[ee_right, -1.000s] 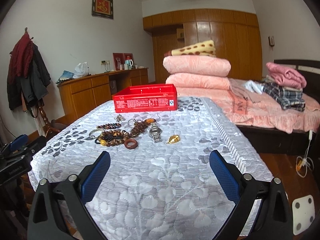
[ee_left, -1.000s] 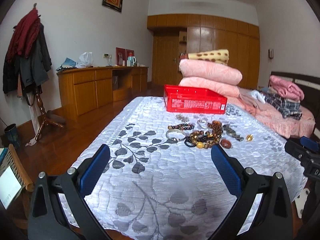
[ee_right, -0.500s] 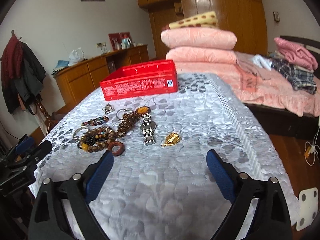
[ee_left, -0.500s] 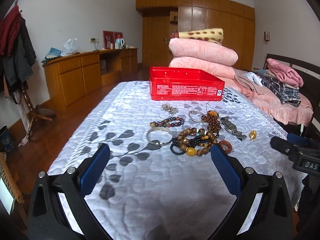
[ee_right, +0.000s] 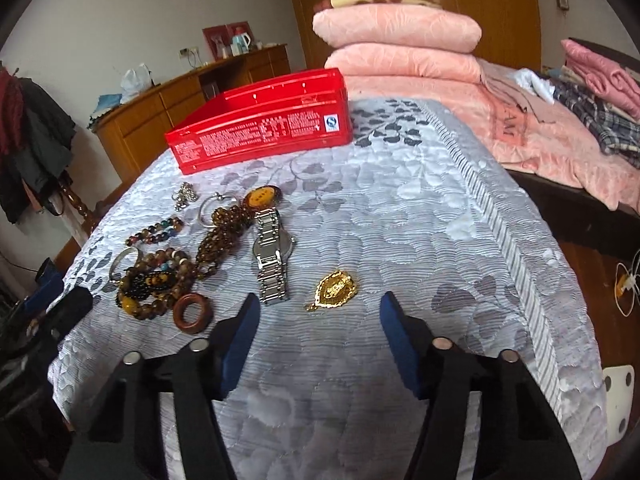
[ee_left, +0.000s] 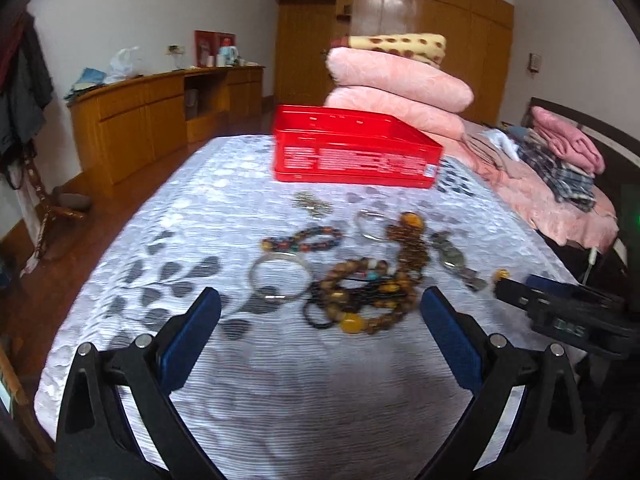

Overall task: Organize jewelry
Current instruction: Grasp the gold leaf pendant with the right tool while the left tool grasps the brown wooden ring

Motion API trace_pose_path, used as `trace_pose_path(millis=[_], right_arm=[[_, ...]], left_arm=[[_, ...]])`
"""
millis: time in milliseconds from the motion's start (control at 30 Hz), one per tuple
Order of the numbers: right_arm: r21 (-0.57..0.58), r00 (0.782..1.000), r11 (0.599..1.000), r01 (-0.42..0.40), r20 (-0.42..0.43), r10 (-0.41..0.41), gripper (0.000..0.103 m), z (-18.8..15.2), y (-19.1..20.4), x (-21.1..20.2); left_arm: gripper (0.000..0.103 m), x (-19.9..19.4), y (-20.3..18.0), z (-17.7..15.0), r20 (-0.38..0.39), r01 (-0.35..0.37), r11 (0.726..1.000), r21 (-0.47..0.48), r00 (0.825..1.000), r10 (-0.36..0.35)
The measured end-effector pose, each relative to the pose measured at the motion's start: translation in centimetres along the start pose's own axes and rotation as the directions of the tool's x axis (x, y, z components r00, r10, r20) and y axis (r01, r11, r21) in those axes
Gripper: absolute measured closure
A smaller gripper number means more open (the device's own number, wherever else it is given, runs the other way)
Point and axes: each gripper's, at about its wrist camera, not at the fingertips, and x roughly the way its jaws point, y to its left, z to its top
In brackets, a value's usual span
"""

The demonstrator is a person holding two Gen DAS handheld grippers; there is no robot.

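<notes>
Right wrist view: my right gripper (ee_right: pixel 318 314) hangs spread wide, holding nothing, just short of the gold pendant (ee_right: pixel 335 289) on the grey quilt (ee_right: pixel 400 216), with the steel watch (ee_right: pixel 272 258) beside it and the wooden ring (ee_right: pixel 193 313) and bead bracelets (ee_right: pixel 154 284) further left. Left wrist view, blurred: my left gripper (ee_left: pixel 320 308) is also released and empty, hovering over the bead pile (ee_left: pixel 362 294) near the silver bangle (ee_left: pixel 279 280); red box (ee_left: pixel 352 148) sits behind the jewelry.
</notes>
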Motion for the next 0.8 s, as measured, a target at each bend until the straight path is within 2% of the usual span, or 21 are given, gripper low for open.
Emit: trace_pose_path(millis=[33, 100, 167, 367, 400, 433, 467, 633, 767, 800], right_arm=[[-0.002, 1.000, 1.000, -0.011, -0.015, 0.011, 0.057, 0.1, -0.1, 0.3], [-0.003, 0.999, 1.000, -0.017, -0.037, 0.017, 0.059, 0.3, -0.2, 0.9], [-0.003, 0.999, 1.000, -0.019, -0.047, 0.019, 0.059, 0.6, -0.3, 1.1], [-0.026, 0.998, 1.000, -0.008, -0.069, 0.006, 0.061, 1.3, -0.1, 1.8], [-0.034, 0.998, 0.999, -0.004, -0.070, 0.002, 0.066, 1.3, -0.1, 1.8], [-0.048, 0.997, 0.999, 0.018, -0.072, -0.021, 0.077, 1.3, 0.0, 1.9], [-0.056, 0.997, 0.998, 0.034, -0.070, -0.037, 0.079, 1.3, -0.1, 1.9], [-0.046, 0.997, 0.999, 0.000, -0.074, -0.004, 0.079, 1.2, -1.0, 1.6], [-0.026, 0.998, 1.000, -0.007, -0.067, 0.005, 0.079, 1.2, -1.9, 1.1], [-0.022, 0.998, 1.000, -0.010, -0.066, 0.008, 0.079, 1.2, -2.1, 1.0]], left_arm=[[0.009, 0.1, -0.6, 0.0, -0.003, 0.010, 1.000, 0.012, 1.000, -0.010], [0.015, 0.4, -1.4, 0.0, -0.015, 0.034, 0.999, 0.021, 0.999, -0.034], [0.026, 1.0, -2.2, -0.1, -0.042, 0.061, 0.998, 0.019, 0.997, -0.060], [0.028, 2.1, -4.1, -0.6, -0.072, 0.087, 0.995, 0.042, 0.994, -0.084], [0.030, 2.2, -4.4, -0.7, -0.076, 0.091, 0.995, 0.046, 0.993, -0.087], [0.032, 2.3, -4.6, -0.7, -0.080, 0.095, 0.994, 0.049, 0.993, -0.091], [0.034, 2.4, -4.8, -0.7, -0.085, 0.098, 0.994, 0.051, 0.992, -0.094], [0.041, 3.2, -5.9, -1.1, -0.123, 0.146, 0.988, 0.048, 0.983, -0.139], [0.045, 4.0, -6.9, -1.3, -0.151, 0.151, 0.987, 0.057, 0.978, -0.141], [0.050, 4.2, -6.9, -1.3, -0.157, 0.149, 0.987, 0.056, 0.978, -0.138]])
